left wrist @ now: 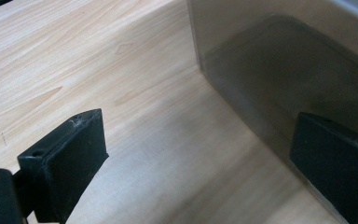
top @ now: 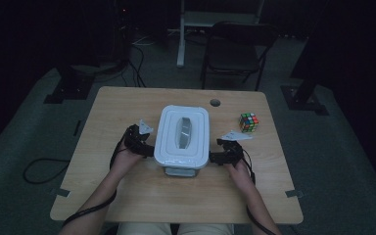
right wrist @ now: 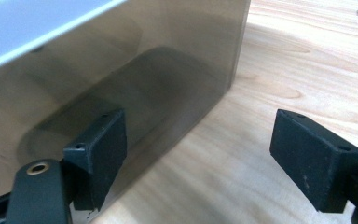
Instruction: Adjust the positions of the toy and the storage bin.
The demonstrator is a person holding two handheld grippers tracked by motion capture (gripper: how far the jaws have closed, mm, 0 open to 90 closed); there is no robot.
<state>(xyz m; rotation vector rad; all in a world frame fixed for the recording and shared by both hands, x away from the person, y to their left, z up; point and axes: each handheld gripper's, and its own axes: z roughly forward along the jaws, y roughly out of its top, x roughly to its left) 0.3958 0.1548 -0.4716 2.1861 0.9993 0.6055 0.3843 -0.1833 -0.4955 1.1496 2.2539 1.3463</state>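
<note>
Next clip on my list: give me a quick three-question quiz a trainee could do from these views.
1. True or false: the puzzle cube lies on the side of the person's right gripper.
2. What do both grippers flank, the left gripper on one side and the right on the other?
3. Multiple choice: how do the jaws of each gripper stand? A) shut on the lid B) open, with nothing between them C) shut on a cable

Key
1. True.
2. The lidded container on the wooden table; its translucent wall stands close beside one jaw in each gripper view.
3. B.
</note>
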